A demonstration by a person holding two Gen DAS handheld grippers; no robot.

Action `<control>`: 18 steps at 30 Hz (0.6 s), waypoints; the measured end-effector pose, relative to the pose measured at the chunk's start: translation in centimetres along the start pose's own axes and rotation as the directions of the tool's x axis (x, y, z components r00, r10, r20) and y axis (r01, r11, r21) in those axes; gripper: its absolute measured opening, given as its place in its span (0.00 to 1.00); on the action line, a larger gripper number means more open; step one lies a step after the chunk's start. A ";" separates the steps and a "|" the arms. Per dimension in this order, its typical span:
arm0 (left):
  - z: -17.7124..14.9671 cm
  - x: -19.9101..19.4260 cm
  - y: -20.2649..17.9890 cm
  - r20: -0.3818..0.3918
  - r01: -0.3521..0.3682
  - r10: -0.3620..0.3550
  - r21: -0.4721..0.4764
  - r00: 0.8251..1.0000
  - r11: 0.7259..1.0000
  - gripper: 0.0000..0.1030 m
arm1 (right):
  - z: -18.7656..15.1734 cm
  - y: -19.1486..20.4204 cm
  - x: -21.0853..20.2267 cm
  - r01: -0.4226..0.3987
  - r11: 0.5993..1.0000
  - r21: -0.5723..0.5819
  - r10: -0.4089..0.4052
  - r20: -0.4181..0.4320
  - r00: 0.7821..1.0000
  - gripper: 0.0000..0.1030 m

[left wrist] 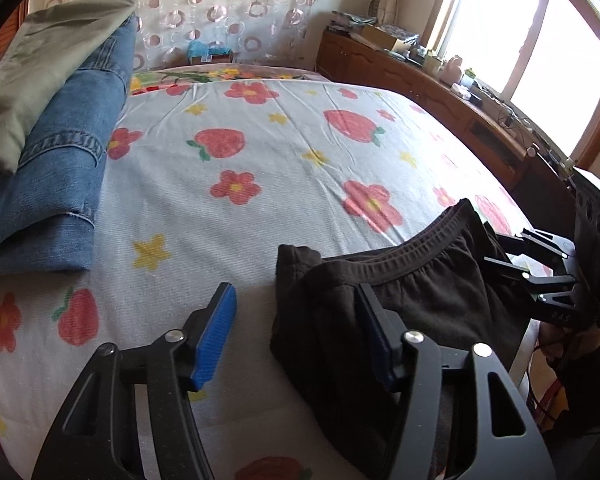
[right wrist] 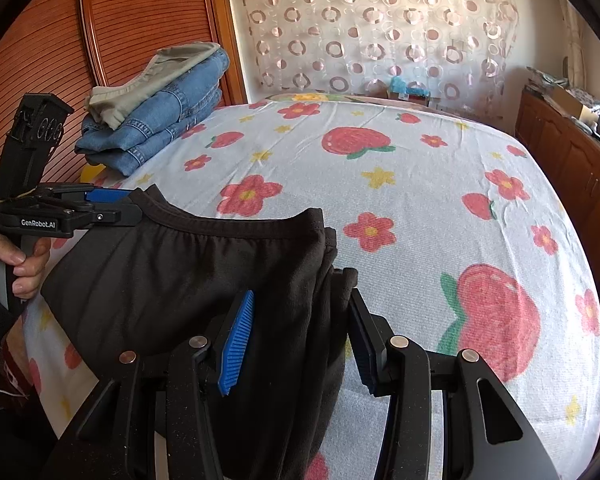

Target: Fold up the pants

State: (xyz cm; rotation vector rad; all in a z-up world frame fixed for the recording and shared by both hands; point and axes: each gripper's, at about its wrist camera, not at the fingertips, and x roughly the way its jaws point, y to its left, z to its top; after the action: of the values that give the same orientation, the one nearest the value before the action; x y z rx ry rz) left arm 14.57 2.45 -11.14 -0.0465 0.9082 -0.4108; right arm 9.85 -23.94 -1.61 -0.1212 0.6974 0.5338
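From the right wrist view, the left claw at nine o'clock pinches the waistband of the dark pants. They drape over the bed edge at six o'clock, where the right claw grips their bunched side.

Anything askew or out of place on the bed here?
Nothing damaged or spilled. The black pants lie bunched at the bed's near edge, waistband rumpled. The folded stack of jeans by the headboard looks tidy.
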 end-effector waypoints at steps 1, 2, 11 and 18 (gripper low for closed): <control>-0.1 0.0 -0.1 0.005 0.008 -0.008 0.003 1.000 1.000 0.50 | 0.0 0.0 0.0 -0.001 1.000 0.000 0.001 0.000 1.000 0.45; -0.3 -0.1 -0.3 0.010 0.015 -0.015 0.008 1.000 1.000 0.44 | 0.0 0.0 0.0 -0.001 1.000 0.001 0.001 0.001 1.000 0.39; -1.0 -0.5 -1.0 0.045 0.031 -0.030 -0.016 0.999 0.999 0.15 | 0.0 0.0 -0.2 -0.029 1.000 0.008 0.029 0.003 1.000 0.13; -1.3 -2.2 -2.5 0.109 -0.006 0.006 -0.008 0.994 1.000 0.12 | -0.3 0.1 -1.1 -0.039 0.999 0.021 0.038 0.044 0.998 0.12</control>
State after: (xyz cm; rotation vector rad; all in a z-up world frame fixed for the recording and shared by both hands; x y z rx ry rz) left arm 11.55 1.11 -9.70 -0.0722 0.8021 -0.3957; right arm 8.92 -24.42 -1.15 -0.0754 0.6638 0.5635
